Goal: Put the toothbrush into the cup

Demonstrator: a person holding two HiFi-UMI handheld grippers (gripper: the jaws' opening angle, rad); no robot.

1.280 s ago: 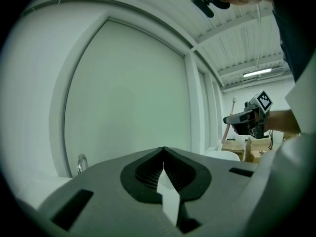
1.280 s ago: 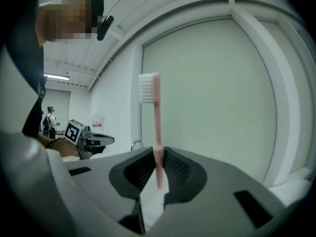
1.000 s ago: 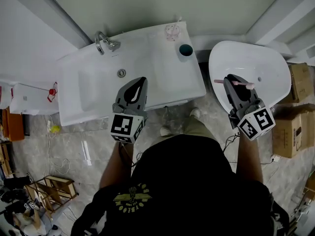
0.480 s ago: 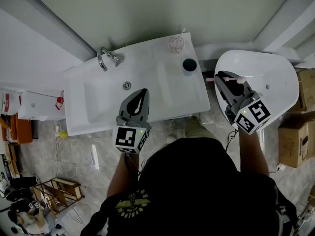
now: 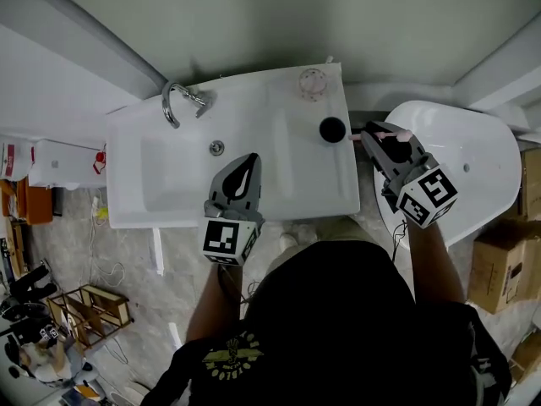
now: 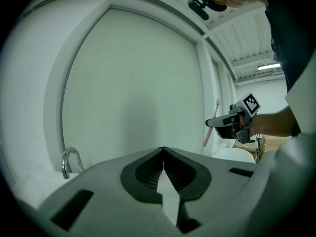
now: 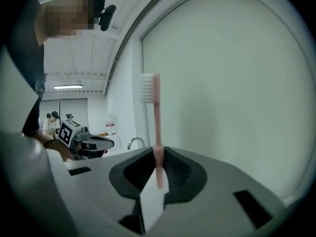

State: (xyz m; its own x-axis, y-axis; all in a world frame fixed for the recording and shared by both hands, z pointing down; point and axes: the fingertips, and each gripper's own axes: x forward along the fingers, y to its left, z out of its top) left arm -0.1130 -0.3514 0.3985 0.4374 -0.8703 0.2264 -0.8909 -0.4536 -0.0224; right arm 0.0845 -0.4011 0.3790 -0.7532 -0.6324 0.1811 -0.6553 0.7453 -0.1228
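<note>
- Right tool (image 5: 374, 134) is right of centre in the head view, over the gap between the white washbasin (image 5: 169, 184) and a white tub (image 5: 478, 167) at the right edge.
- Its jaws are pinching the pink toothbrush (image 7: 157, 127) low on the handle. In the right gripper view the brush stands straight up out of the grip, bristles at the top.
- From above, the toothbrush (image 5: 404, 134) shows as a thin pink bar across the tool's tips, its left end just beside the cup.
- The cup (image 5: 332, 128), dark and round, stands on the basin's flat ledge at its upper right corner. The brush is not in it yet.
- Left tool (image 5: 251, 157) sits over the basin's front rim, centre of frame. Its jaws are pressed together with nothing between them, as the left gripper view (image 6: 163, 154) shows.
- Chrome tap (image 5: 179, 100) is at the basin's upper left, well apart from both tools.
</note>
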